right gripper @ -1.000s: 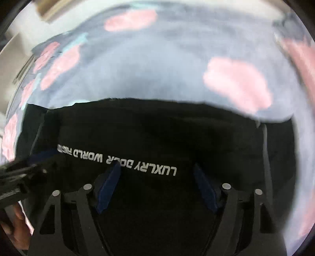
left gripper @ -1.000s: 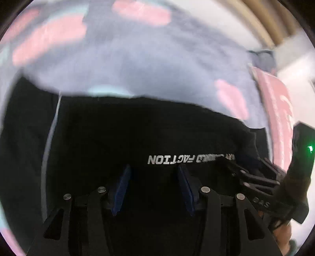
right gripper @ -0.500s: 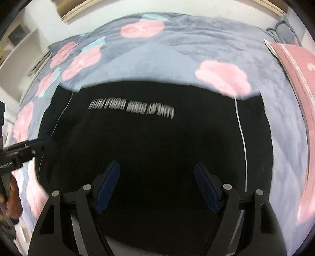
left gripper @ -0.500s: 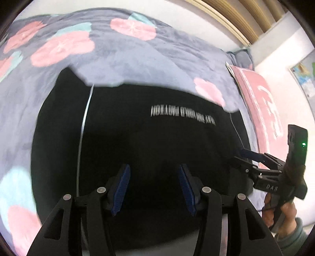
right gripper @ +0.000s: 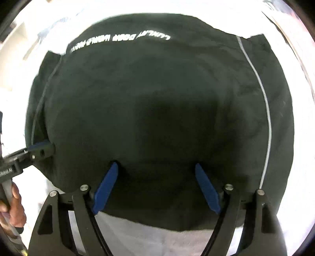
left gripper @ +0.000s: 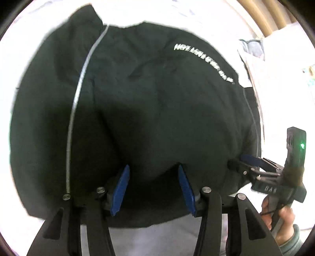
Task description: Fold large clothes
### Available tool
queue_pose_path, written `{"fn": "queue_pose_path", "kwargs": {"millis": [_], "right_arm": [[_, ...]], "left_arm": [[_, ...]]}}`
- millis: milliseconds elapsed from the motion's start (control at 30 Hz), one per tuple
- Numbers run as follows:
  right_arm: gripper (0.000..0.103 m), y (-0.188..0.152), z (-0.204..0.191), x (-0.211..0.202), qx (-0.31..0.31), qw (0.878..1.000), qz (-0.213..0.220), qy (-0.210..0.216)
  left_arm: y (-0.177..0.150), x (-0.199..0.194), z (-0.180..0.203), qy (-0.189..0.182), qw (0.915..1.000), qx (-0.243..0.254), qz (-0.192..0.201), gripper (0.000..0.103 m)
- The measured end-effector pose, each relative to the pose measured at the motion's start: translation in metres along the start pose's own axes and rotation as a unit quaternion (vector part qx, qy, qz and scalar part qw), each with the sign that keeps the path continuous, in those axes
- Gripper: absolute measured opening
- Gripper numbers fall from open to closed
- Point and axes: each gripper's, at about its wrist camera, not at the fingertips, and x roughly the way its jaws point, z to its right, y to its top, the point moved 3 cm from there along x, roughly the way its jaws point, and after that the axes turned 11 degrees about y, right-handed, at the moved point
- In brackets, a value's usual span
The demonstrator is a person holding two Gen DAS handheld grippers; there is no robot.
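Observation:
A large black garment (left gripper: 149, 102) with white lettering and thin white side stripes lies spread on the bed; it also fills the right wrist view (right gripper: 157, 106). My left gripper (left gripper: 153, 169) is open over its near edge, blue pads apart, holding nothing. My right gripper (right gripper: 156, 167) is open over the near edge too, empty. Each gripper shows in the other's view at the garment's side: the right gripper (left gripper: 246, 161) and the left gripper (right gripper: 41, 147).
The bedspread (left gripper: 157, 236) around the garment is washed out to white. A pillow or folded bedding (left gripper: 254, 51) lies at the far right of the left wrist view. A wooden headboard slat (left gripper: 271, 17) stands behind it.
Both grippers have drawn back toward the garment's near edge and stayed open. The lettering has moved further away in both views. The bedspread has gone overexposed.

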Motion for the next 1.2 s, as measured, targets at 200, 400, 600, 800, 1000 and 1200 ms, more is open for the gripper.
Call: {"fn": "queue_pose_path", "kwargs": {"millis": [200,400,600,800,1000,1200], "right_arm": [[0.083,-0.015,0.018,-0.036,0.037,0.999,0.034,0.018],[0.083,-0.009,0.048,-0.078,0.034,0.996,0.086,-0.015],[0.083,-0.001,0.104,-0.109,0.071,0.990,0.114,-0.037],[0.083,0.019,0.147,-0.090,0.101,0.990,0.092,-0.032],[0.083,0.036,0.160,-0.071,0.085,0.993,0.078,-0.014],[0.084,0.048,0.165,-0.051,0.088,0.994,0.067,0.027]], "left_arm": [[0.001,-0.041,-0.038,-0.003,0.9985,-0.041,0.036,0.052],[0.015,-0.071,-0.101,0.025,0.9938,-0.086,0.065,0.052],[0.039,-0.057,-0.145,0.007,0.9903,-0.129,0.051,0.052],[0.063,-0.026,-0.159,0.014,0.9877,-0.151,0.039,0.052],[0.074,-0.001,-0.165,-0.052,0.9855,-0.161,0.003,0.052],[0.077,0.028,-0.162,-0.063,0.9831,-0.170,-0.026,0.053]]}}
